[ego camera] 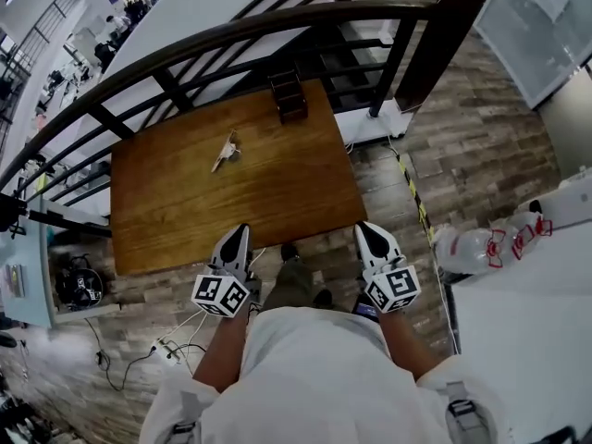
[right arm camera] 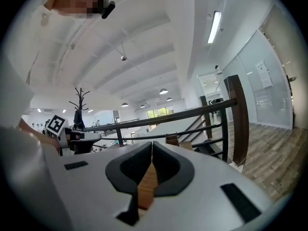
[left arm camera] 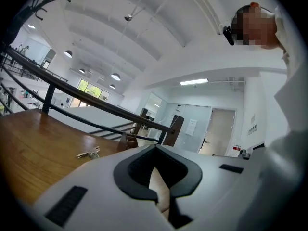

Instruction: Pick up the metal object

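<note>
Steep downward look at a wooden table point(ego camera: 176, 220) beside a dark curved railing point(ego camera: 185, 49), on a plank floor point(ego camera: 462, 128). Metal object point(ego camera: 226, 151) small, pale and spindly, flat on the tabletop, somewhat left of centre and closer to the far edge than to the near one. Small dark wooden rack point(ego camera: 289, 95) upright at the far edge, toward the far right corner, well apart from the metal object. Left gripper point(ego camera: 237, 233) over the near edge of the table, about midway along it, tips pointing toward the far edge. Right gripper point(ego camera: 366, 231) level with it, at the near right corner. Behind each pair of jaws a black-and-white marker cube point(ego camera: 222, 294), close to the person's white clothing. Both grippers well apart from the metal object, touching nothing. Along the left gripper point(left arm camera: 155, 149): jaws pressed together at the tips, only a thin sliver of gap lower down, nothing between them. Metal object point(left arm camera: 88, 153) ahead and to the left on the tabletop, the wooden rack point(left arm camera: 130, 141) beyond it by the railing. Along the right gripper point(right arm camera: 152, 148): jaws likewise closed tip to tip and empty, table wood showing through the narrow slit beneath. Rack point(right arm camera: 172, 139) just above the jaw tips, far off by the railing. White power strip point(ego camera: 166, 348) on the floor, below the table's near left corner.
</note>
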The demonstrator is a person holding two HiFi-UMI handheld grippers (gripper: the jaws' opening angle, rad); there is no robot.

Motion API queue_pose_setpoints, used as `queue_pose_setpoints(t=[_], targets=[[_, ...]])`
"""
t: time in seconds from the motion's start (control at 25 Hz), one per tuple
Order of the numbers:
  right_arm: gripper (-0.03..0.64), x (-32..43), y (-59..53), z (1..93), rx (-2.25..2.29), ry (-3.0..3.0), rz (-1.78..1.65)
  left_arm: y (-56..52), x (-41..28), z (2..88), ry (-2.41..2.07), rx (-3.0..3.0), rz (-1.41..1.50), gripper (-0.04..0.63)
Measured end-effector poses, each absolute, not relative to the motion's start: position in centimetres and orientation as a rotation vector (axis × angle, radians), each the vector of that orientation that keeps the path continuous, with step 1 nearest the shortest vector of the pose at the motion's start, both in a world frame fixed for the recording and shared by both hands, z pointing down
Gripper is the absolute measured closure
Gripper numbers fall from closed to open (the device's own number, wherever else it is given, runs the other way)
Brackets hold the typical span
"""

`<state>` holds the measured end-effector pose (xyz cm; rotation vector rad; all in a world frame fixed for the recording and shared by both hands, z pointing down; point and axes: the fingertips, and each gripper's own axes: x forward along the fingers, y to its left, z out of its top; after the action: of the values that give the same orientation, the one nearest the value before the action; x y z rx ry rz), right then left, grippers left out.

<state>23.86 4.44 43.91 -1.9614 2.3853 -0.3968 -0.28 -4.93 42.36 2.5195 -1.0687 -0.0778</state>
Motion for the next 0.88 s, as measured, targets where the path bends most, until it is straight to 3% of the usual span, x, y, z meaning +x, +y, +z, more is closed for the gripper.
queue_pose_setpoints(t=[0.36, 0.88], targets=[[0.592, 24.6, -7.2, 44.2, -1.970, 2.525, -0.354, -16.0, -1.0, 44.7, -1.127, 2.417, -0.140, 0.581], [0.592, 19.2, -24.3, 44.5, -1.836, 2.697, -0.234, -28.0, -4.7, 51.5, -1.161, 2.241, -0.127, 0.581]])
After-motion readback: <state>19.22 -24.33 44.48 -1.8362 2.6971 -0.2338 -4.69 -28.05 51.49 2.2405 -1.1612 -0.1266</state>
